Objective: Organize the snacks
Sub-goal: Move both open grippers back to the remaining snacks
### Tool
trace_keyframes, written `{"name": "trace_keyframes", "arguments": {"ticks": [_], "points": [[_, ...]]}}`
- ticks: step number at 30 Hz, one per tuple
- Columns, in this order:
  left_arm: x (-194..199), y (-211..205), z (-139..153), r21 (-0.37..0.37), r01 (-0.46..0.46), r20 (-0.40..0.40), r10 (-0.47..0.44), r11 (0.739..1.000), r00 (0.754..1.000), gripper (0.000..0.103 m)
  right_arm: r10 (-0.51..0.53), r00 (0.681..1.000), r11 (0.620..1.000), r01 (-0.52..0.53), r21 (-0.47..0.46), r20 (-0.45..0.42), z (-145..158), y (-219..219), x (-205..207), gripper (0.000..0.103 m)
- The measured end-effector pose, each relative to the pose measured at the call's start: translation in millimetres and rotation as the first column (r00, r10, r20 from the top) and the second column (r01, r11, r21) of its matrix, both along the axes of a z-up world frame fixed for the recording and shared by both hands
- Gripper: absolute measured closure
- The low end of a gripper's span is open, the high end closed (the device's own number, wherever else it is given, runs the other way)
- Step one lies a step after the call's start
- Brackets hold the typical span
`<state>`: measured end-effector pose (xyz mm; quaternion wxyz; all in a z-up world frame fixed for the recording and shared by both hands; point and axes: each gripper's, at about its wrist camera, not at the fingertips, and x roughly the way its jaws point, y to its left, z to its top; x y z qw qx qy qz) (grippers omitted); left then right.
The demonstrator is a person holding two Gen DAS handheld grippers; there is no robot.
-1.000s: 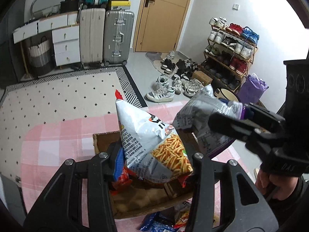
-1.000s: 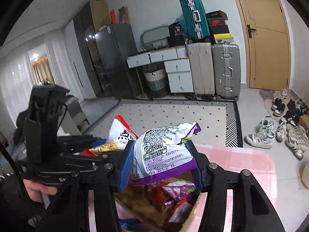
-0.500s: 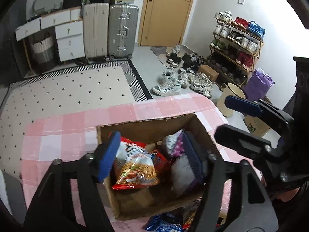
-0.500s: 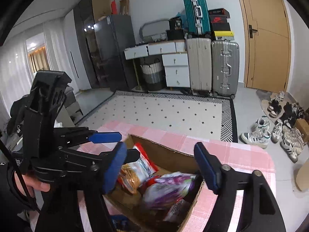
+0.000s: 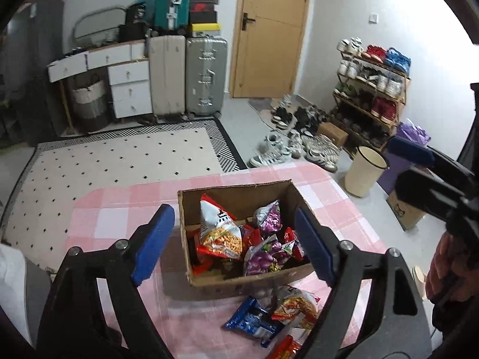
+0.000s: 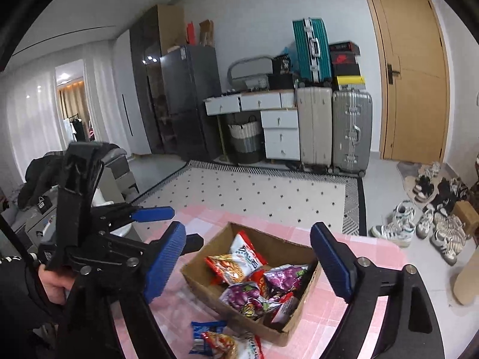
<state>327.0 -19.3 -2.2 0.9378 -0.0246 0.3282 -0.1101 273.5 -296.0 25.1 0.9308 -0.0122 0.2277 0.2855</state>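
A: Where do the snacks sit?

B: Most lie in the cardboard box (image 5: 239, 281), at lower centre of the left wrist view, on the pink checked worktop (image 5: 125, 209). A white-and-red bag of fries sticks (image 5: 220, 230) leans against the box's left wall, with purple packets (image 5: 269, 218) and red ones beside it. In the right wrist view the same box (image 6: 209, 287) shows at lower centre.

A: Anything outside it?

B: Yes. A blue packet (image 5: 251, 320) and an orange-red noodle packet (image 5: 296, 308) lie on the worktop just below the box, near the bottom edge of the frame.

A: And the grippers?

B: The left gripper (image 5: 233, 239) has its jaws wide apart; they have just been opening, and nothing is clamped between them. The box shows through the gap, further off. The right gripper (image 6: 248, 263) is likewise spread, its jaws also just opened, holding nothing. In the right wrist view the left gripper appears at lower left, gripped by a hand (image 6: 54, 287) in a dark sleeve.

A: What lies behind?

B: A dotted rug (image 5: 119, 161) on the floor, suitcases (image 5: 206, 74) in the upper centre, and a shoe rack (image 5: 371, 89) at right.
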Motion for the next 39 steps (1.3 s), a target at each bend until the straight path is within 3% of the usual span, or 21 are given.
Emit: {"name": "trace_keyframes", "arguments": {"ticks": [11, 22, 26, 31, 39], "points": [[-83.5, -21.3, 35.4, -0.001, -0.001, 0.095, 0.001, 1.0, 0.995, 0.019, -0.027, 0.995, 1.0, 0.027, 0.006, 0.096, 23.0, -9.0, -76.7, 0.008], [-148.4, -32.3, 54.2, -0.008, -0.03, 0.137, 0.031, 1.0, 0.99, 0.015, -0.066, 0.984, 0.995, 0.053, 0.084, 0.164, 38.3, -35.6, -146.8, 0.003], [-180.9, -34.9, 53.3, -0.006, -0.039, 0.177, 0.04, 0.999, 0.983, 0.0, -0.077, 0.981, 0.992, 0.058, 0.108, 0.177, 36.1, -46.5, -171.3, 0.002], [-218.6, -37.2, 44.2, 0.012, -0.046, 0.211, 0.043, 0.999, 0.977, 0.0, -0.085, 0.982, 0.989, 0.062, 0.136, 0.171, 24.6, -52.6, -190.3, 0.002], [-248.3, -20.7, 12.0, -0.052, -0.065, 0.202, 0.075, 0.997, 0.977, 0.0, -0.126, 0.987, 0.98, 0.108, 0.165, 0.103, -15.0, -67.9, -207.3, 0.0]]}}
